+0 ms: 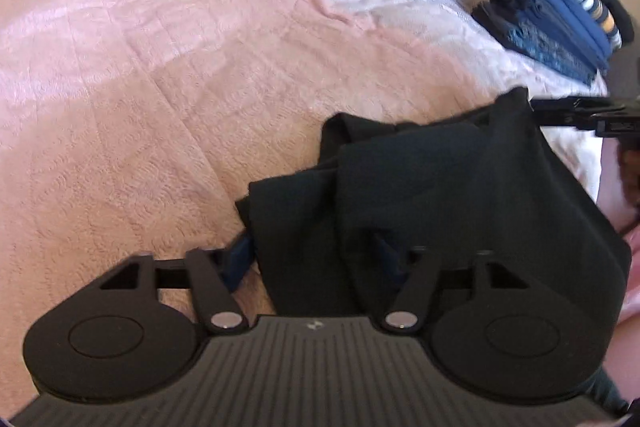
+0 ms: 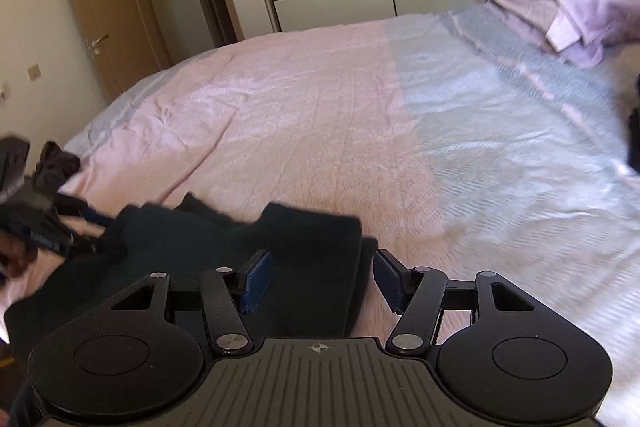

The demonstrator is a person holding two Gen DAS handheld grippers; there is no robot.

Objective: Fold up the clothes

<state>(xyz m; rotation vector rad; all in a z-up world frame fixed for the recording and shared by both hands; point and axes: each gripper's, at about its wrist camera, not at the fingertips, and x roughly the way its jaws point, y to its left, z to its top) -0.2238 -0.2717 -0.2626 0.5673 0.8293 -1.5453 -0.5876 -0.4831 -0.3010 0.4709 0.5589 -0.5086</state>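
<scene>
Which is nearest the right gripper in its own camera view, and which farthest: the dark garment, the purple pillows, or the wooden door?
1. Dark garment: right at the right gripper, between its fingers.
2. Purple pillows: across the bed, upper right.
3. Wooden door: beyond the bed, upper left.

No readable text anywhere

Only a tiny round crosshair-style mark on the ribbed tool body (image 2: 319, 348) (same blurry spot in the left wrist view), plus a smeared, illegible label on the other tool (image 2: 46, 242).
</scene>
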